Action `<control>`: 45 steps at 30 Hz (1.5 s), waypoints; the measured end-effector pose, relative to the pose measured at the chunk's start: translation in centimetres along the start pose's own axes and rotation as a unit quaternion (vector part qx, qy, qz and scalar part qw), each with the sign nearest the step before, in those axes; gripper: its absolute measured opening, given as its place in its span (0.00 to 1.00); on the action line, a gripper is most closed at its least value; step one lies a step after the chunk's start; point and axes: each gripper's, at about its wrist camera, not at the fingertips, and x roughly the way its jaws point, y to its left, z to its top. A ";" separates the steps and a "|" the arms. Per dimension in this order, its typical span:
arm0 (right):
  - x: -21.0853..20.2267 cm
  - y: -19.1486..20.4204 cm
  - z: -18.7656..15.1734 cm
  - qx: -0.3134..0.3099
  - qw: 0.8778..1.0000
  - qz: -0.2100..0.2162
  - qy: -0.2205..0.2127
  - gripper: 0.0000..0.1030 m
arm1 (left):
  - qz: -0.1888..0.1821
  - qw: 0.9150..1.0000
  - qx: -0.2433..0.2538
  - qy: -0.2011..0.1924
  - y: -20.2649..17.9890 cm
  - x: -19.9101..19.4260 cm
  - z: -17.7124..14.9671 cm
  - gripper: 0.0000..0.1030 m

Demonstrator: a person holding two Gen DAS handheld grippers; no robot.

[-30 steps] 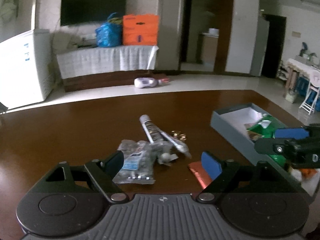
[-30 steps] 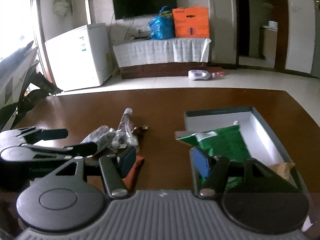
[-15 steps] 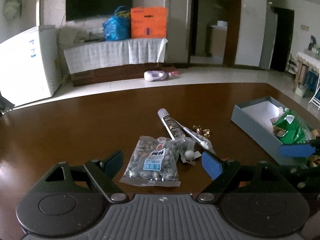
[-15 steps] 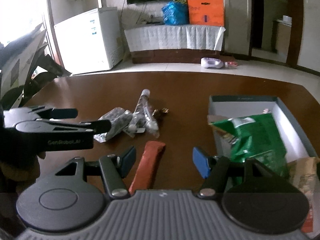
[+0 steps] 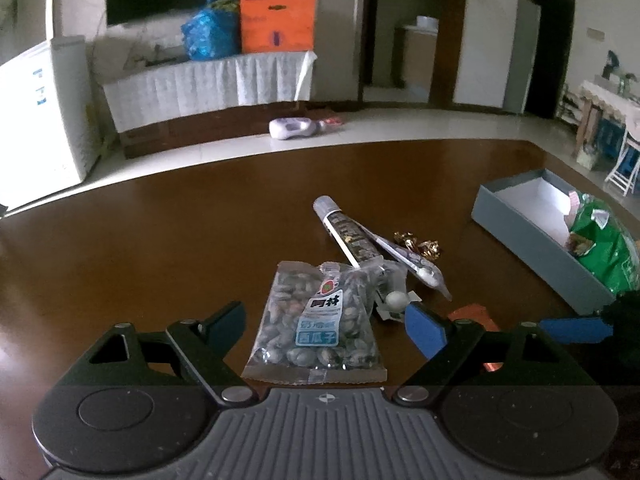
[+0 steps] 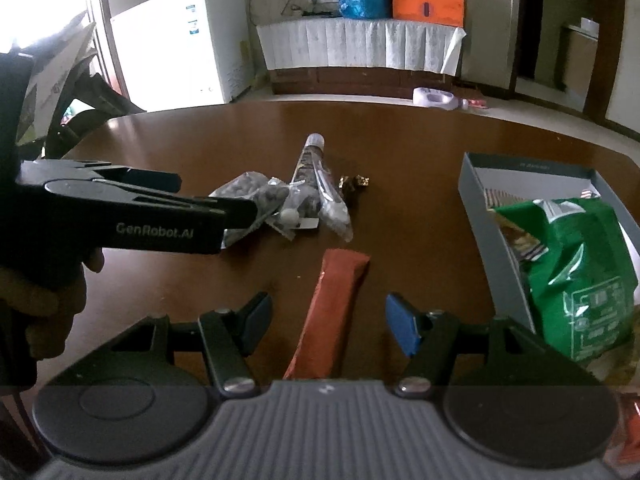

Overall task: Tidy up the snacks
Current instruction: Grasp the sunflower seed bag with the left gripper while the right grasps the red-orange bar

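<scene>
A clear bag of seeds (image 5: 320, 328) lies flat on the brown table (image 5: 160, 240), between the open fingers of my left gripper (image 5: 326, 328); the pads stand clear of it. An orange-red snack bar (image 6: 336, 304) lies lengthwise between the open fingers of my right gripper (image 6: 329, 326), untouched. Beyond the seed bag lie a long tube snack (image 5: 348, 232), a thin clear packet and some gold-wrapped candies (image 5: 416, 240). The grey box (image 6: 492, 240) to the right holds a green bag (image 6: 580, 272). In the right wrist view my left gripper (image 6: 216, 198) hangs over the seed bag.
A person's hand (image 6: 40, 300) holds the left gripper at the left edge. The table's far rim curves behind the snacks. Across the floor stand a white freezer (image 6: 192, 44) and a cloth-covered stand with an orange bag (image 5: 276, 20).
Both grippers have come down and forward. The seed bag now lies between the left fingers. The right gripper has swung left from over the green bag to the orange-red bar.
</scene>
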 end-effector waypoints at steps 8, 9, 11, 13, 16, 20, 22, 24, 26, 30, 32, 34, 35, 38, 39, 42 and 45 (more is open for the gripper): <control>0.9 0.0 -0.5 0.001 1.000 -0.009 0.006 0.62 | 0.000 1.000 0.006 0.014 0.3 1.2 0.0 0.85; 1.0 0.0 -0.5 0.001 1.000 -0.010 0.007 0.62 | 0.001 1.000 0.006 0.015 0.3 1.3 -0.1 0.84; 1.1 0.0 -0.6 -0.002 1.000 -0.013 0.005 0.62 | 0.003 1.000 0.007 0.014 0.4 1.4 -0.2 0.82; 1.2 0.0 -0.6 -0.003 1.000 -0.015 0.005 0.62 | 0.002 1.000 0.013 0.015 0.3 1.6 -0.3 0.79; 1.2 0.2 -0.8 -0.005 1.000 -0.018 0.007 0.62 | -0.002 1.000 0.019 0.018 0.3 1.9 -0.6 0.77; 1.3 0.2 -0.8 -0.004 1.000 -0.020 0.004 0.62 | -0.004 1.000 0.019 0.018 0.5 2.2 -0.9 0.76; 1.4 0.2 -0.9 -0.007 1.000 -0.024 0.002 0.62 | -0.005 1.000 0.022 0.020 0.6 2.5 -0.9 0.73; 1.5 0.4 -1.0 -0.013 1.000 -0.027 0.001 0.62 | -0.005 1.000 0.021 0.016 0.7 2.5 -1.0 0.72; 1.6 0.4 -1.0 -0.017 1.000 -0.026 -0.002 0.62 | -0.005 1.000 0.021 0.015 0.6 2.5 -1.0 0.72; 1.7 0.4 -1.1 -0.021 0.999 -0.026 -0.001 0.62 | -0.005 1.000 0.021 0.013 0.6 2.4 -1.1 0.70; 1.7 0.6 -1.1 -0.025 0.999 -0.025 -0.001 0.60 | -0.006 1.000 0.026 0.013 0.4 2.4 -1.1 0.68; 1.6 0.6 -1.1 -0.029 0.999 -0.023 -0.002 0.57 | -0.010 0.999 0.032 0.014 0.3 2.2 -1.1 0.66; 1.6 0.6 -1.1 -0.031 0.999 -0.021 -0.002 0.55 | -0.012 0.999 0.036 0.015 0.2 2.2 -1.2 0.66; 1.7 0.6 -1.1 -0.034 0.999 -0.018 -0.004 0.51 | -0.018 0.999 0.045 0.016 0.2 1.9 -1.2 0.64; 1.7 0.5 -1.0 -0.034 0.999 -0.018 -0.005 0.48 | -0.018 0.998 0.049 0.017 0.1 1.8 -1.2 0.62; 1.6 0.4 -1.0 -0.032 0.999 -0.016 -0.006 0.37 | -0.019 0.998 0.058 0.017 -0.3 1.6 -1.3 0.59; 1.5 0.2 -0.9 -0.025 1.000 -0.016 -0.006 0.26 | -0.021 0.997 0.071 0.015 -0.8 1.3 -1.4 0.52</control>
